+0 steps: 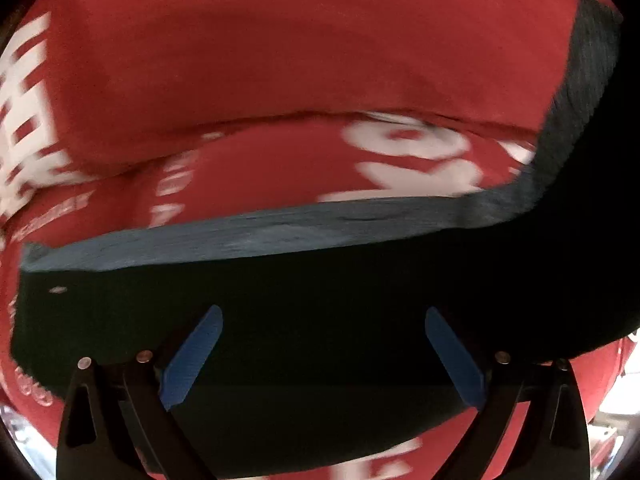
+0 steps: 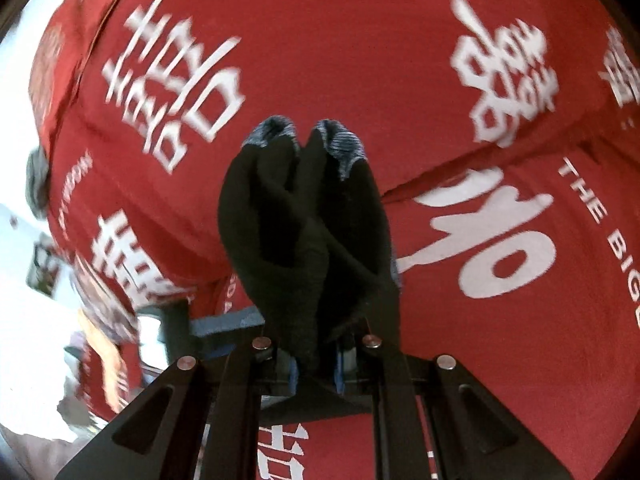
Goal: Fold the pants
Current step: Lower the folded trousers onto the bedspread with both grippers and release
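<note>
A red cloth (image 1: pixel 280 52) with white characters and some white English letters covers the whole surface under both cameras; it has a long crease across it. At the left edge of the right wrist view a bright area shows beyond the cloth, but it is too blurred to say what is there. No container shows in either view.

The pants (image 1: pixel 320 280) are dark, almost black, with a blue-grey inner band along one edge. In the left wrist view they lie spread on the red cloth, and their lower part is cut off by the frame. The left gripper (image 1: pixel 324 356) stands wide above the dark fabric, its blue pads (image 1: pixel 192 360) well apart and pressing on nothing.

The right gripper (image 2: pixel 316 372) is nearly closed, holding a bunched fold of the pants (image 2: pixel 304 216). The fabric hides its fingertips, and the bunch stands forward with two blue-grey ends showing at the top.
</note>
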{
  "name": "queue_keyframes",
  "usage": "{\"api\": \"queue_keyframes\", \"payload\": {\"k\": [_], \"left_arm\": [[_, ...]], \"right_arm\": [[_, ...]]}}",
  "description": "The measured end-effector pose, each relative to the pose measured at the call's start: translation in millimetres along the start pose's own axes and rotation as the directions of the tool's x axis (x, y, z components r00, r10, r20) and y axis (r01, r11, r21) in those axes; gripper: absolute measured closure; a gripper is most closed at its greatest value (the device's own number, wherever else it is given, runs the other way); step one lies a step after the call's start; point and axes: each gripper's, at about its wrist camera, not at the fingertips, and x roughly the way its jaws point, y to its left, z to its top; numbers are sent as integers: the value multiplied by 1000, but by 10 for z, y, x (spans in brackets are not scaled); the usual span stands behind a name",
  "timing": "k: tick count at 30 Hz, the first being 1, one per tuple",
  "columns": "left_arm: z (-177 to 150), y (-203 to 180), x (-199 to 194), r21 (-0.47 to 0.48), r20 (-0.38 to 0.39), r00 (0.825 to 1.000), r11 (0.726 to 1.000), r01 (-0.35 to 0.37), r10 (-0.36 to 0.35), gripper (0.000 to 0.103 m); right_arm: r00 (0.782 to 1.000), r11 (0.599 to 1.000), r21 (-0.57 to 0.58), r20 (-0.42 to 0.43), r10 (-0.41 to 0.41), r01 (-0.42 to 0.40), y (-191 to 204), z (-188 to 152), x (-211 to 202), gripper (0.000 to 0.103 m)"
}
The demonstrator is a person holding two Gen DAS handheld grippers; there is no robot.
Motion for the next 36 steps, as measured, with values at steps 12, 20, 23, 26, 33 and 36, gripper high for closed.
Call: {"api": "queue_keyframes", "payload": {"k": [12,20,23,26,33,36], "left_arm": [[-489,1915,-69,-204,-80,989,969,-136,122,0],[-450,2001,-219,-202,-78,996,978,-52,37,0],[-320,1824,-275,-173,-60,996,984,52,-64,0],[-209,1560,-206,-140,-73,982,977,163,-174,2],[-30,1068,90,-106,-149,955,965,241,-255,34],[-15,989,244,-136,-187,930,946,294,-316,34]], "right_arm": [[929,871,-436,-175,-327,225,1522,-1209,1676,74],[920,748,-624,-117,-373,224,2118,-1659,1341,49],[951,908,-412,-243,-194,80,1794,-1412,1046,48],[947,998,57,-320,21,-3,1018,-1146,959,48],[933,864,495,-258,250,-94,203,-1129,1115,48],[930,816,567,-231,287,-110,102,-1199,1215,48]]}}
